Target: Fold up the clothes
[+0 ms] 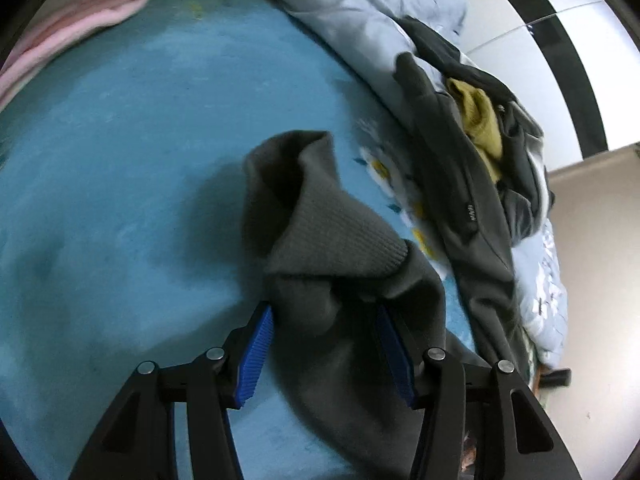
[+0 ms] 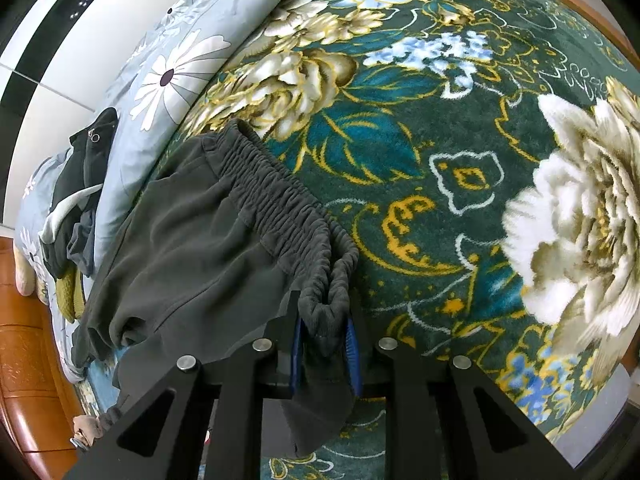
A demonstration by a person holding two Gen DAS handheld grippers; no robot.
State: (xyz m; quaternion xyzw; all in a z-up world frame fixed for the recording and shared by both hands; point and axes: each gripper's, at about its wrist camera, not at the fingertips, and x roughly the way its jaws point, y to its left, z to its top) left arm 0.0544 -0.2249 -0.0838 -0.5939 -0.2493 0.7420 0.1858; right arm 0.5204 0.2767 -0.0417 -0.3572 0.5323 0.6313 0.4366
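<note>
A pair of dark grey trousers [image 2: 192, 240] lies across the bed. In the right wrist view my right gripper [image 2: 324, 320] is shut on the end of their gathered elastic waistband [image 2: 280, 200], and the pinched cloth hangs down between the blue pads. In the left wrist view my left gripper [image 1: 323, 312] holds a bunched trouser leg. Its ribbed cuff [image 1: 332, 232] sticks out past the fingertips, raised a little over the blue blanket [image 1: 120, 160]. The bulky cloth fills the gap between the blue pads [image 1: 256, 352].
A heap of dark clothes with a yellow garment [image 1: 480, 128] rests on the pale blue daisy quilt [image 1: 352, 8] to the right. A pink cloth [image 1: 80, 20] lies far left. The green flowered blanket [image 2: 440, 160] spreads ahead of the right gripper; a wooden bed frame [image 2: 28, 340] borders the left.
</note>
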